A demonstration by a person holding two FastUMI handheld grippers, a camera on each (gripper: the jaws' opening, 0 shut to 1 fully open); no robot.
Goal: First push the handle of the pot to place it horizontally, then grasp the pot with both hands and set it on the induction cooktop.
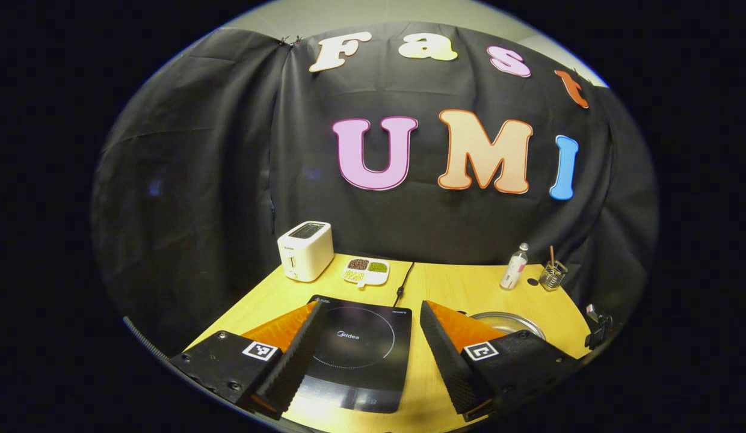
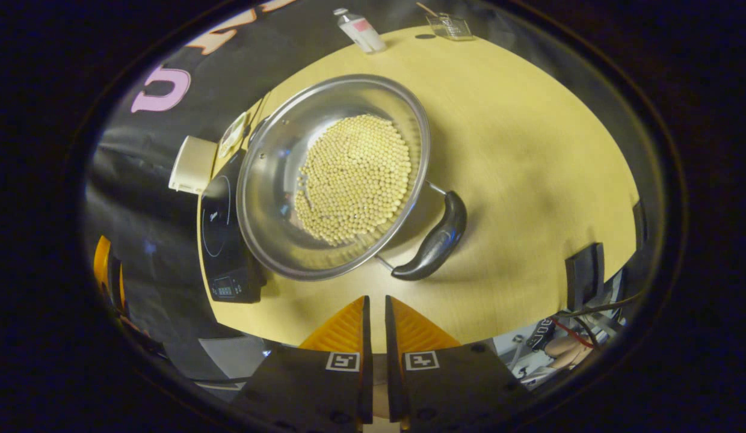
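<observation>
Two fingers of the right gripper, held nearly together, should be pressed sideways against the pot handle at centre frame.

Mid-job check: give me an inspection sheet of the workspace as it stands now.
Surface: yellow wooden table, bare patch right of the pot.
Job's things: steel pot of pale beans sits on the table beside the induction cooktop; its black handle faces the right gripper.
Clutter: toaster, divided dish of grains, bottle, glass with sticks.
Grippers: left gripper open above the cooktop; right gripper nearly closed, empty, short of the handle.
Cables: black cord runs from the cooktop toward the back.
Surroundings: black cloth wall.
</observation>
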